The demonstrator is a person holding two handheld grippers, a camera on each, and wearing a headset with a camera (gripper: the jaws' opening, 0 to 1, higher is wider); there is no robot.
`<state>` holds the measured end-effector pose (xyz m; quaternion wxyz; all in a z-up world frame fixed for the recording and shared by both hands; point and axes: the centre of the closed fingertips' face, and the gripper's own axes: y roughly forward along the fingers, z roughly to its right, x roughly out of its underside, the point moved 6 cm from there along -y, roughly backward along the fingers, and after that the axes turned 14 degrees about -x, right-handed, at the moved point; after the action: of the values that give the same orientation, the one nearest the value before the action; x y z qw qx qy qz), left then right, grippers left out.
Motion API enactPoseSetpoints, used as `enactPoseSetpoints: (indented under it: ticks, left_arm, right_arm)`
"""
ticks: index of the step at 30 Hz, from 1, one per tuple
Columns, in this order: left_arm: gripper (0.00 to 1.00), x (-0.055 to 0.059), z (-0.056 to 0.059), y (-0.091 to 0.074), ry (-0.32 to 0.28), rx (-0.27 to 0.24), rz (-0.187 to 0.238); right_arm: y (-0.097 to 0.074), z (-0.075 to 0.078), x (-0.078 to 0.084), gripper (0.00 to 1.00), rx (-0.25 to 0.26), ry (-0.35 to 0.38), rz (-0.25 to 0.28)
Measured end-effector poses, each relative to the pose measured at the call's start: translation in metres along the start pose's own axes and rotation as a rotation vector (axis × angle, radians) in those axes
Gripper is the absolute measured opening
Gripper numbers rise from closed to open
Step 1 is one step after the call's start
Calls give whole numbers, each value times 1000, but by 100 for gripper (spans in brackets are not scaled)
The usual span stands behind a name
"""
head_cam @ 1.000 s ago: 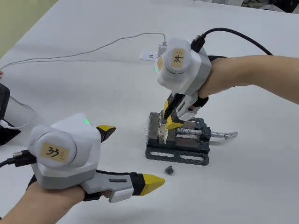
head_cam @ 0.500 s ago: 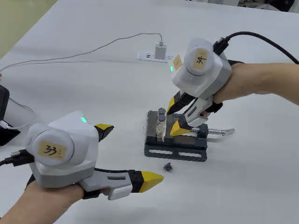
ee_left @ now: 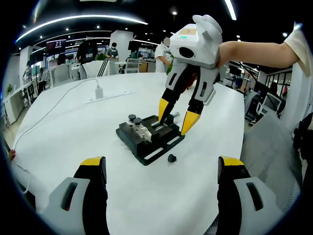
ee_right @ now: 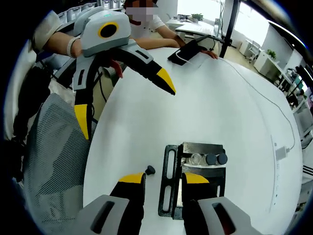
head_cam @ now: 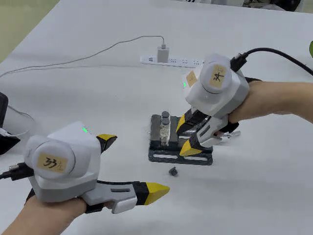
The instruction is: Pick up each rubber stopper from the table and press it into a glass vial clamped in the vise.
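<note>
**A:** What's the biggest thing there?

**B:** The white counter (head_cam: 73, 98); everything sits on it. After that come the two grippers. The left gripper (head_cam: 136, 164) is held low at the near left. It lies roughly level, with its jaws pointing right toward the vise (head_cam: 161, 156).

**A:** Is there any writing on it?

**B:** A round tan sticker (head_cam: 52, 162) on its back has "33" handwritten on it, with a smaller mark I can't make out. The right gripper (head_cam: 184, 139) has a similar sticker, but I can't read its scrawl with confidence.

**A:** How do the jaws stand?

**B:** The left jaws are spread wide with nothing between them. The right jaws are also apart and hold nothing. The right forearm (head_cam: 283, 98) reaches in from the right, and that gripper tips down and to the left, with its yellow tips just over the right part of the vise.

**A:** And the smaller things?

**B:** A white power strip (head_cam: 178, 61) lies at the far side with a charger (head_cam: 162, 51) plugged in, and a cable (head_cam: 88, 58) trails off to the left. The vials (head_cam: 165, 129) stand upright in the vise. In the right gripper view, two of them have dark stoppers and one is uncapped.

**A:** And the stopper?

**B:** One loose stopper (head_cam: 172, 171) lies on the counter just in front of the vise, and neither gripper touches it.
</note>
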<state>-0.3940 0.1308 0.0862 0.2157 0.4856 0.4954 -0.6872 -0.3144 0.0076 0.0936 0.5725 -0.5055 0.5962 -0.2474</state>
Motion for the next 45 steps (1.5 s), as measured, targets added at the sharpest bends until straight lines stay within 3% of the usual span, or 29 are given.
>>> enactPoseSetpoints:
  ticks: [9, 20, 45]
  left_arm:
    - [93, 3, 3, -3, -5, 0, -3]
    - [93, 7, 2, -4, -12, -1, -15]
    - [92, 16, -3, -5, -38, -13, -36]
  right_arm:
    - [14, -10, 5, 20, -27, -10, 11]
    - [44, -9, 16, 10, -66, -92, -50]
    - [60, 1, 17, 0, -116, -135, -73]
